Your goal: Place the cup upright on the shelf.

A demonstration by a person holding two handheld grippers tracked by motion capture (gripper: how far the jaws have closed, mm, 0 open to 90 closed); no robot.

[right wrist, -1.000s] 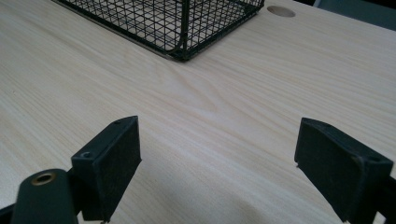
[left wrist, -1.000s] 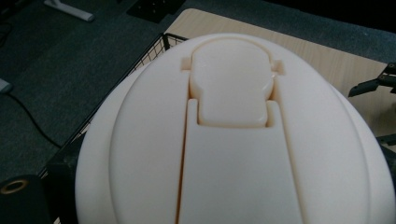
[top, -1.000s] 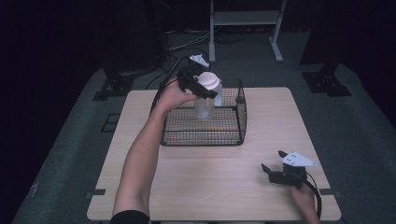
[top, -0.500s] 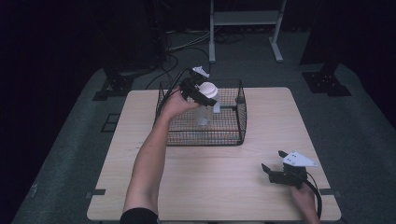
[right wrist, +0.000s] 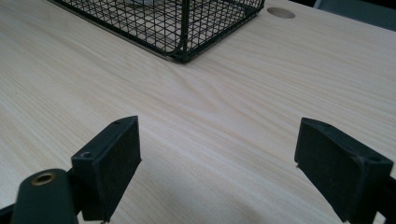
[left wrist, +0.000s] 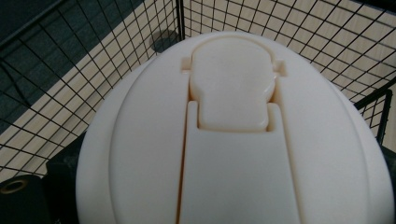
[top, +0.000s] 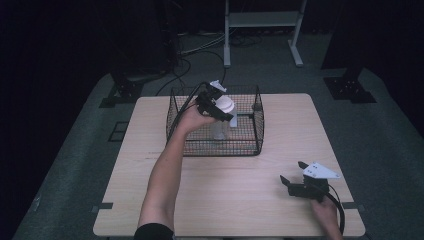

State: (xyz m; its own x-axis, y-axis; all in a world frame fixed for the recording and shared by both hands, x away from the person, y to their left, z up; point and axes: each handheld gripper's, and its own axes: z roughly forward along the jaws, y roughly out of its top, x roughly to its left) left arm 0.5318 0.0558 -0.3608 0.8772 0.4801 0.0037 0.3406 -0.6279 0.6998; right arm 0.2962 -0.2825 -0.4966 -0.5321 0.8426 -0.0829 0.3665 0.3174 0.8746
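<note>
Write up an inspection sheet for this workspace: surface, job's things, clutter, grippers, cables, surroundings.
Surface: light wood table, with a round hole by the far edge in the right gripper view.
Job's things: clear bottle with cream flip-top lid, held upright inside the black wire basket.
Clutter: nothing seen.
Grippers: left gripper shut on the bottle at its top; right gripper low over the near right of the table, fingers wide apart, holding nothing.
Cables: one trails from each gripper; more lie on the floor beyond the table.
Surroundings: dark room, grey floor, white frame legs behind.
</note>
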